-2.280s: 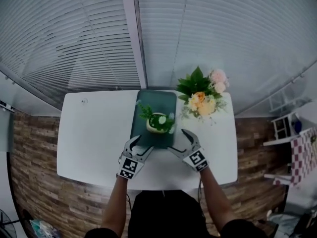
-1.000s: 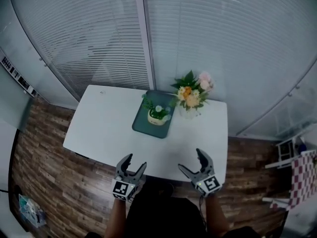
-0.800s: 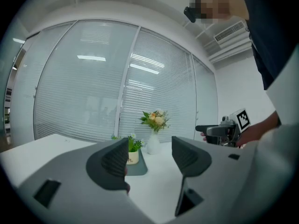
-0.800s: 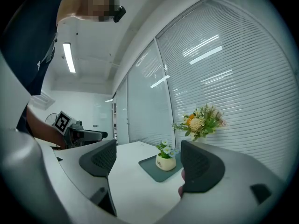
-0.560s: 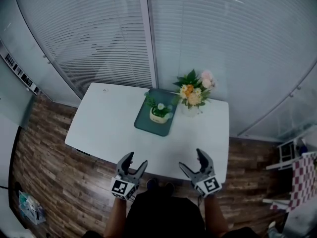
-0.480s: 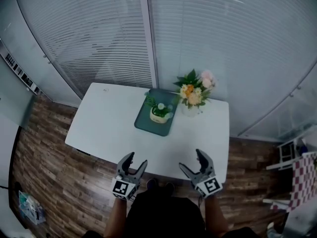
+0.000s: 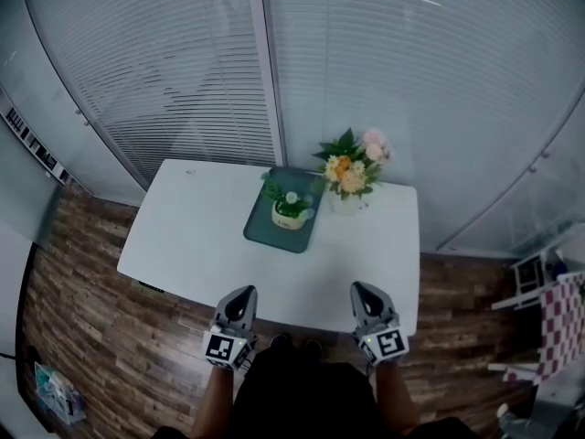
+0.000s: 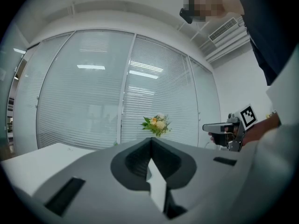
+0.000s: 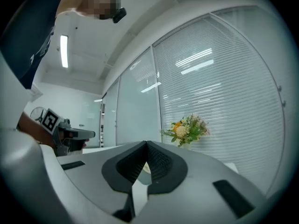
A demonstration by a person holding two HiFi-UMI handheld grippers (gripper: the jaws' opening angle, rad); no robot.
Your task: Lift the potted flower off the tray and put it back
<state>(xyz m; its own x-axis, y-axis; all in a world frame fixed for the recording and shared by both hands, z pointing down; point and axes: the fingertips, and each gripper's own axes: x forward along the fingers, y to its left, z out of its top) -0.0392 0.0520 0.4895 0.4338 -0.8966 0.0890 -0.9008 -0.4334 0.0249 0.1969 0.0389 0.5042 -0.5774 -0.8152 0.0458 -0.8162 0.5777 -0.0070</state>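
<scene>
Have just snapped shut on nothing: grey left claw (image 7: pixel 247 291) and grey right claw (image 7: pixel 358 288) (both by the white table (image 7: pixel 201 236) edge); sits on the dark green tray (image 7: pixel 265 231), small pale potted flower (image 7: pixel 291 210); seems all done.

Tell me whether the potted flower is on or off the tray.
On: the potted flower stands upright on the green tray, within its rim.

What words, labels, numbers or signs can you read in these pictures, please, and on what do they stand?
No readable text anywhere.
Square markers on the left gripper and right gripper, whose jaws have just closed on nothing: black-and-white patterns, no letters.
Small mark on the white table, far left corner: too small to read.
</scene>
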